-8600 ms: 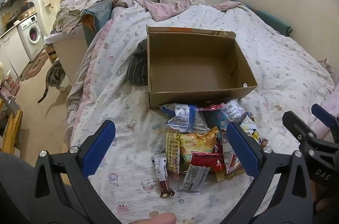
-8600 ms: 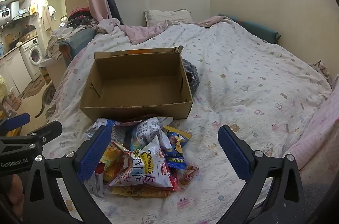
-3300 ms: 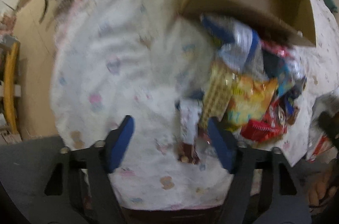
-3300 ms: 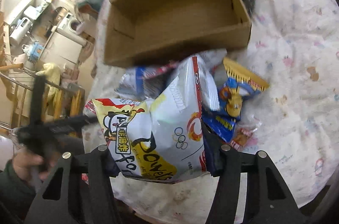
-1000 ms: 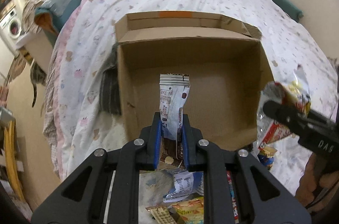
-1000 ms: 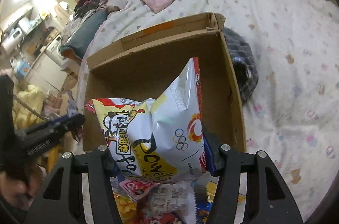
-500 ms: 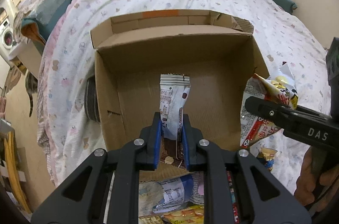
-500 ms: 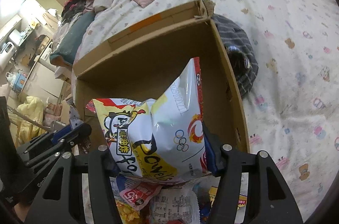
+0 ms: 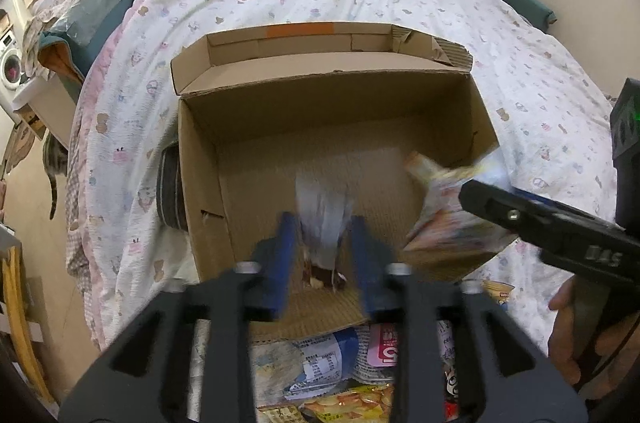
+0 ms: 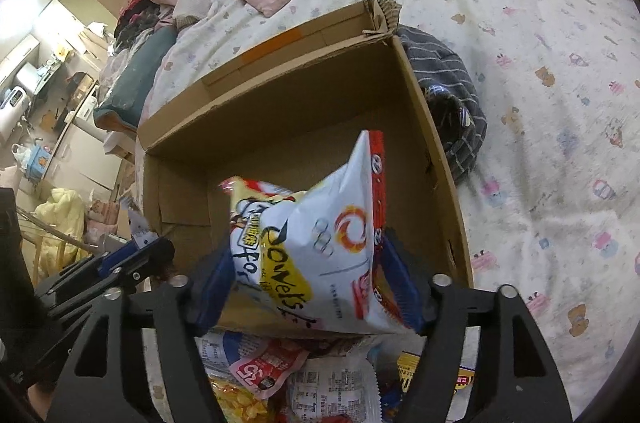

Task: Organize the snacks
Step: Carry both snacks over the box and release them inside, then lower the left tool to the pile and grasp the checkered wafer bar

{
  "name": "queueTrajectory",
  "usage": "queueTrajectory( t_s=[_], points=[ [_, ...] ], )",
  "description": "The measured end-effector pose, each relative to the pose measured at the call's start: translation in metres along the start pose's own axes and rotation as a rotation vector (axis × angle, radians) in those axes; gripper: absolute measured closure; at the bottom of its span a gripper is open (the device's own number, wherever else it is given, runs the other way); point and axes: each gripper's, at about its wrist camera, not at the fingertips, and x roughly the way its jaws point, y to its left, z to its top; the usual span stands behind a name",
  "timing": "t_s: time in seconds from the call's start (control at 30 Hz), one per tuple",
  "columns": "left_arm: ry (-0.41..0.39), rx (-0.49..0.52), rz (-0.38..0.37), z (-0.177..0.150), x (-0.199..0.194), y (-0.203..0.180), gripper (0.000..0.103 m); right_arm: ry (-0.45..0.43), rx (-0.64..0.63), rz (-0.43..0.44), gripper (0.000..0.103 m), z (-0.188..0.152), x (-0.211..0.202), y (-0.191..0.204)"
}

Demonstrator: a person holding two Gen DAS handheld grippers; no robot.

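We hold both grippers over the open cardboard box [image 9: 200,183] so the snacks drop inside (not onto the bed): the left gripper [image 9: 325,255] has just spread off its slim wrapper [image 9: 322,219], and the right gripper [image 10: 308,287] has just widened around the white chip bag [image 10: 320,243], both tipping in.

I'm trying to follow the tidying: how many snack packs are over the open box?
2: a slim white pack between the left gripper, a big chip bag between the right gripper; both jaws have just been opening; box floor partly hidden.
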Motion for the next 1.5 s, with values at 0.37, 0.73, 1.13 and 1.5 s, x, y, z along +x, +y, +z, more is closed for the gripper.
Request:
queueTrajectory(
  t_s=[0.37, 0.73, 1.13, 1.5],
  points=[
    [-0.075, -0.003, 0.015, 0.002, -0.015, 0.002, 0.028, -0.067, -0.022, 0.027, 0.002, 0.004, -0.013, 0.006],
    [-0.112, -0.04, 0.03, 0.001, -0.026, 0.008, 0.028, -0.124, -0.06, -0.04, 0.002, 0.004, -0.018, 0.004],
    [-0.177, -0.047, 0.055, -0.015, -0.055, 0.01, 0.028, -0.204, -0.082, -0.078, 0.002, -0.013, -0.044, 0.011],
    [-0.149, -0.051, 0.089, -0.048, -0.072, 0.016, 0.028, -0.254, -0.137, -0.07, 0.002, -0.043, -0.084, 0.022]
  ],
)
